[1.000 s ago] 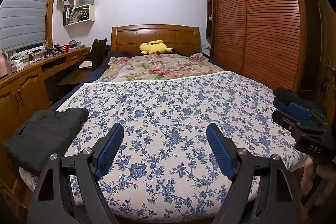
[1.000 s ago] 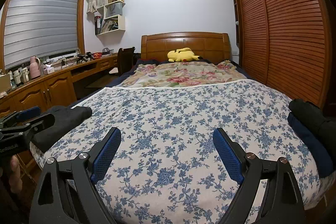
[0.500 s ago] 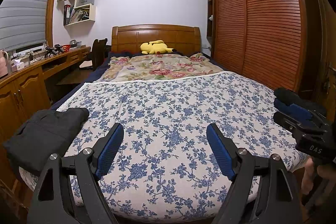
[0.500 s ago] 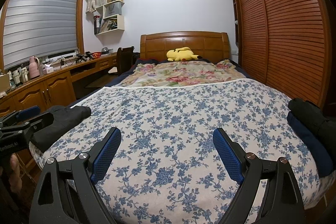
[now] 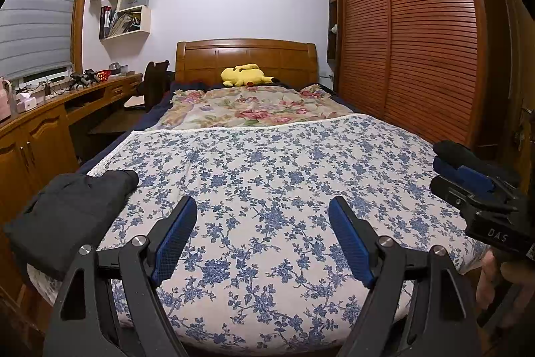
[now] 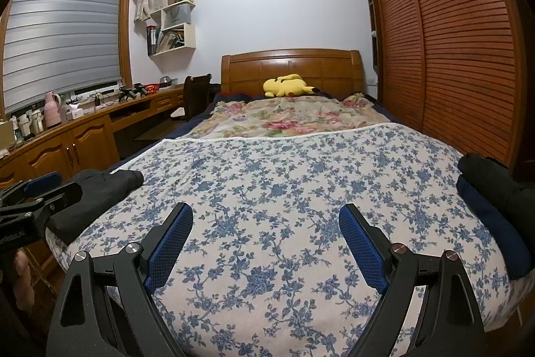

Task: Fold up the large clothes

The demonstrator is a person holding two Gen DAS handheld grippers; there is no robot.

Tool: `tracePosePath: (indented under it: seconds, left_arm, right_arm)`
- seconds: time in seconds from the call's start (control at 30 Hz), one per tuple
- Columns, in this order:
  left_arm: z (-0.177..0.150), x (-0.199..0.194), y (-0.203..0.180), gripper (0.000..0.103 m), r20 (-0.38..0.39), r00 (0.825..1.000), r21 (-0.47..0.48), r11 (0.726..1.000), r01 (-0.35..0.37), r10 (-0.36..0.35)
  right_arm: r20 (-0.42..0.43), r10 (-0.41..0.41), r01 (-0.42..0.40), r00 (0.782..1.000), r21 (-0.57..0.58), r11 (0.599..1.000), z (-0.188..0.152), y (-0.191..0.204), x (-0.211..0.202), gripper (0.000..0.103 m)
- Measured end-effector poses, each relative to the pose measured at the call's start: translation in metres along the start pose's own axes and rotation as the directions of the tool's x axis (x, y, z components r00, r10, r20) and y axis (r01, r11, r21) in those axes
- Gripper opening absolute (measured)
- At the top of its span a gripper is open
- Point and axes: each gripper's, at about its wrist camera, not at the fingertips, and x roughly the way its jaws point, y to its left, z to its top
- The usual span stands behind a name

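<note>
I'm looking down a bed point(image 5: 267, 183) covered with a blue-flowered white spread, with a pink-flowered quilt point(image 5: 257, 107) beyond it and a wooden headboard point(image 5: 247, 56) against the far wall. One yellow plush toy point(image 5: 245, 76) lies at the headboard. A long wooden desk point(image 6: 80, 129) runs under the blinds on the left, and slatted wardrobe doors point(image 5: 411, 49) close off the right side.

I count two lots of clothing. A single black garment point(image 5: 70, 216) lies folded on the near left corner of the bed, partly over the edge. On the near right edge sits a stack point(image 6: 495, 206): a black piece on top of a dark blue one, though I can't tell if more lies beneath.

My left gripper point(image 5: 262, 236) has its fingers wide apart with nothing between them, above the spread. The right gripper point(image 6: 265, 243) is likewise spread wide and empty. The whole middle of the spread lies flat and bare between the two clothing piles.
</note>
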Motion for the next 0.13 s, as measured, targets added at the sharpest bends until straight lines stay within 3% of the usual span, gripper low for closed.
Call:
tracePosePath:
  seconds: [0.13]
  left_arm:
    - [-0.0008,-0.0003,-0.0028,0.082,0.004,1.000,-0.001,1.000,0.001,-0.001]
  right_arm:
    - [0.002,0.000,0.000,1.000,0.001,1.000,0.0006,0.0002,-0.0003,0.090]
